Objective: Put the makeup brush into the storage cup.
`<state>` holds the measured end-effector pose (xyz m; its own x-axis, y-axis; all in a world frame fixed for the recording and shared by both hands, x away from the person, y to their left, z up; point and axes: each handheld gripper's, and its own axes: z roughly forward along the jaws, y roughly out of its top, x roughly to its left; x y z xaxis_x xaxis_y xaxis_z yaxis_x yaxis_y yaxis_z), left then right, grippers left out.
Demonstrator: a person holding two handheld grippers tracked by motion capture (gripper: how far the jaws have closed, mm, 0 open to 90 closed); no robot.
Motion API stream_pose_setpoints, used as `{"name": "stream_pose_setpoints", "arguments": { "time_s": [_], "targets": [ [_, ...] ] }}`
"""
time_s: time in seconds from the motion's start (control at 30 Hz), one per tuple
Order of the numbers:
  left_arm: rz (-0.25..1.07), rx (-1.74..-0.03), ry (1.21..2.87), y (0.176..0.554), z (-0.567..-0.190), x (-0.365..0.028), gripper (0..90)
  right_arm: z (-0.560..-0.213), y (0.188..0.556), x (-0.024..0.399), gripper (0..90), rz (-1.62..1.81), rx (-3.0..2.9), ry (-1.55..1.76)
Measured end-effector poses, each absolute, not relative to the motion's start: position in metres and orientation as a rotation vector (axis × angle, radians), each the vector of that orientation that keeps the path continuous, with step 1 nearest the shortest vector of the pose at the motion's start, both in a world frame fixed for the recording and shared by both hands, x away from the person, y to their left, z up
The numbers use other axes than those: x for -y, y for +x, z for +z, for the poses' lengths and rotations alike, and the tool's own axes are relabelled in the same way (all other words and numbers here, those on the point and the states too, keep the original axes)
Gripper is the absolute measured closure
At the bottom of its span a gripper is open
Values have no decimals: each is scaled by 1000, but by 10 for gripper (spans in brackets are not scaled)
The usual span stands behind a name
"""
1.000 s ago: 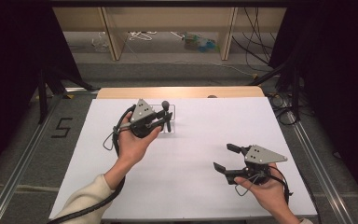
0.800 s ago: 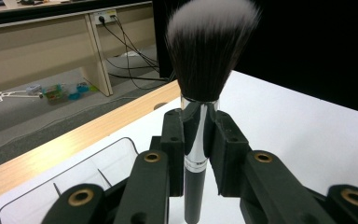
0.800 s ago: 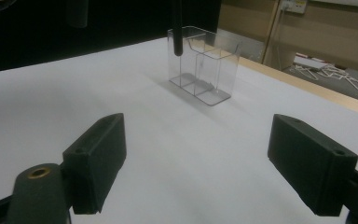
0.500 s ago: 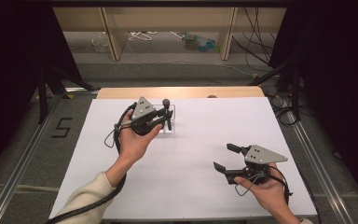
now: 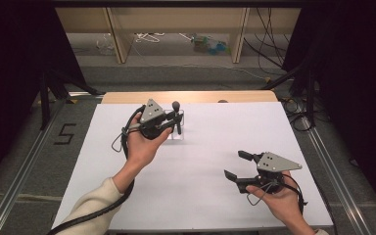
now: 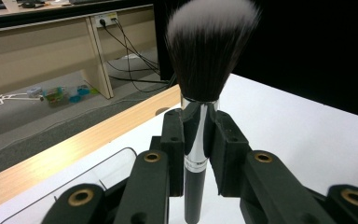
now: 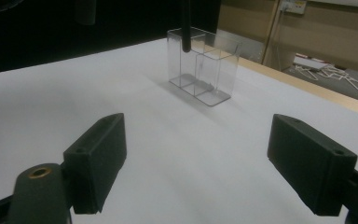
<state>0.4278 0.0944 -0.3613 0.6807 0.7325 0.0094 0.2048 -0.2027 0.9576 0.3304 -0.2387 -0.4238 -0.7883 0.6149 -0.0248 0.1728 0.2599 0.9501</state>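
A makeup brush (image 6: 209, 46) with dark, white-tipped bristles stands upright, bristles up, and my left gripper (image 6: 198, 140) is shut on its shiny ferrule and black handle. From the high view, the left gripper (image 5: 176, 123) holds the brush (image 5: 176, 105) over a clear plastic holder (image 5: 175, 135) at the table's far middle. In the right gripper view the handle's lower end (image 7: 185, 32) dips just inside the left compartment of the clear holder (image 7: 205, 70). My right gripper (image 5: 237, 165) rests near the front right with its jaws wide apart and nothing between them (image 7: 209, 158).
A white sheet (image 5: 200, 161) covers the table, with a wooden edge (image 5: 191, 96) along the far side. Beyond it are shelves, cables and small items on the floor (image 5: 205, 44). A cable trails from the left gripper (image 5: 122, 142).
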Motion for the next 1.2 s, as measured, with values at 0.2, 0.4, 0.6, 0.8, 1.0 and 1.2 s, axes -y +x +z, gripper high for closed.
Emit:
{"name": "stream_pose_setpoints", "arguments": {
  "time_s": [0.2,0.4,0.6,0.8,1.0,1.2],
  "targets": [
    [573,-751,1755,430,-362,-94,763,-423,330,239,202,1525,-2152,721],
    [573,-752,1754,432,-362,-93,763,-424,331,238,202,1544,-2143,715],
    [571,-754,1752,434,-362,-93,763,-424,330,239,202,1525,-2152,719],
    [573,-757,1749,436,-361,-94,763,-424,330,239,202,1525,-2153,720],
    [572,-762,1743,438,-360,-94,763,-424,330,239,202,1526,-2152,720],
    [571,-761,1746,440,-360,-93,763,-425,331,238,202,1541,-2147,715]
  ]
}}
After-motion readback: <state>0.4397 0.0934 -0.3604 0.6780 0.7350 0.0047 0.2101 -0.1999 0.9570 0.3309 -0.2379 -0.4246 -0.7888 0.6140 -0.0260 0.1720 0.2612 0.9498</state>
